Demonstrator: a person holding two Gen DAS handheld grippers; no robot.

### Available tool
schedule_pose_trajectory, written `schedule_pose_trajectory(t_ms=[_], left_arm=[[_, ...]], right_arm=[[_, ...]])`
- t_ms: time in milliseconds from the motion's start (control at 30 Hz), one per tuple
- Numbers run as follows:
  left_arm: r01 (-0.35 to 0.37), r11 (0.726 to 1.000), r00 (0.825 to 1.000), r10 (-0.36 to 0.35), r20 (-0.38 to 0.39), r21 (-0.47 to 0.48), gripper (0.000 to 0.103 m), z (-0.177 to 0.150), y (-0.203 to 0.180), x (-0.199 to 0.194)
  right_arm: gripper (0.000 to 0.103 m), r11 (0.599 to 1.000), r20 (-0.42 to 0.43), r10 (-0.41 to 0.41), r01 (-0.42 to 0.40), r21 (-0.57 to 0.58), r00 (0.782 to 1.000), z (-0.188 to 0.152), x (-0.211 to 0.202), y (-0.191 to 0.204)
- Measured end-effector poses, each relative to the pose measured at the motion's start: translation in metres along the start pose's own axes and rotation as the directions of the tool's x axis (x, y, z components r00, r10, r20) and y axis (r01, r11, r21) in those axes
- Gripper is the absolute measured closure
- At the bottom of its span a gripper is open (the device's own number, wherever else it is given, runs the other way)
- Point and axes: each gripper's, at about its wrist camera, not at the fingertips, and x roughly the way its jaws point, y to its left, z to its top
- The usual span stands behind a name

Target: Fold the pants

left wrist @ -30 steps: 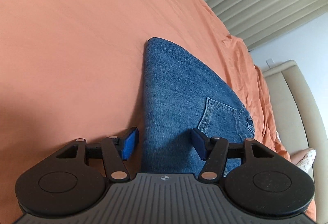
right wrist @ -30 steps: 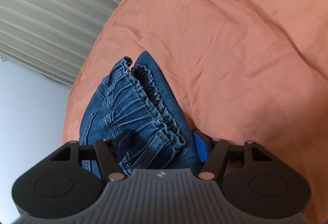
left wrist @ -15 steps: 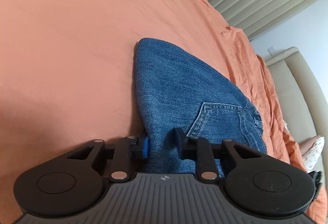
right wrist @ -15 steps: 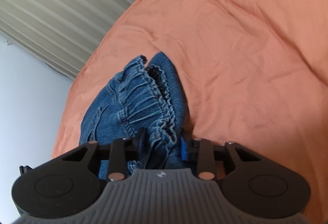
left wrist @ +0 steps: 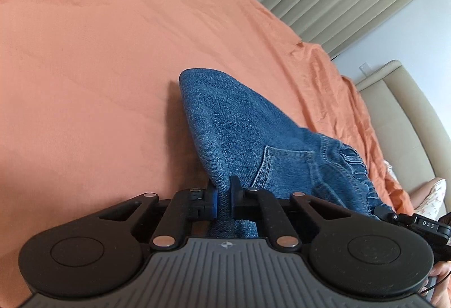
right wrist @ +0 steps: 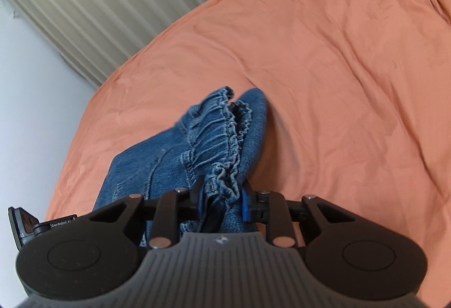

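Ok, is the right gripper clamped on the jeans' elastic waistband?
Yes, the right gripper is pinching the gathered waistband of the jeans.

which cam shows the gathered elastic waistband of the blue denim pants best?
Right wrist. The ruffled elastic waistband fills mid-frame, running down into the right gripper, which is shut on it. Left wrist catches only a bunched sliver of that waistband at far right, beyond the back pocket.

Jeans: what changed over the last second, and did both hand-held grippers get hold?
Yes. Both have just been closing: the left hand-held gripper pinched the jeans at a folded edge, and the right hand-held gripper clamped the gathered waistband, lifting it. The orange sheet stayed as it was.
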Motion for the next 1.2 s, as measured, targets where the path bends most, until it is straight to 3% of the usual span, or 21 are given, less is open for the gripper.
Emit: schedule_pose_trajectory(t_ms=[333,600,800,1000,1200], left_arm=[[0.009,1.0,1.0,-0.009,0.021,-0.01,0.096,0.008,0.0,-0.055],[-0.117,0.991,0.992,0.114,0.054,0.059,0.096,0.054,0.023,-0.117],[-0.249,0.96,0.965,0.235,0.121,0.127,0.096,0.106,0.04,-0.154],[-0.332,0.936,0.938,0.315,0.146,0.117,0.096,0.135,0.075,-0.152],[-0.379,0.923,0.925,0.375,0.065,0.067,0.096,0.115,0.132,-0.113]], right_arm=[[0.084,0.996,-0.048,0.048,-0.052,-0.078,0.998,0.002,-0.023,0.059],[0.084,0.974,-0.055,0.184,-0.19,-0.122,0.981,0.011,0.01,0.128],[0.084,0.947,-0.047,0.29,-0.294,-0.132,0.956,0.023,0.06,0.183],[0.084,0.929,-0.045,0.347,-0.35,-0.121,0.937,0.016,0.114,0.211],[0.084,0.945,-0.128,0.31,-0.32,-0.068,0.942,-0.028,0.166,0.183]])
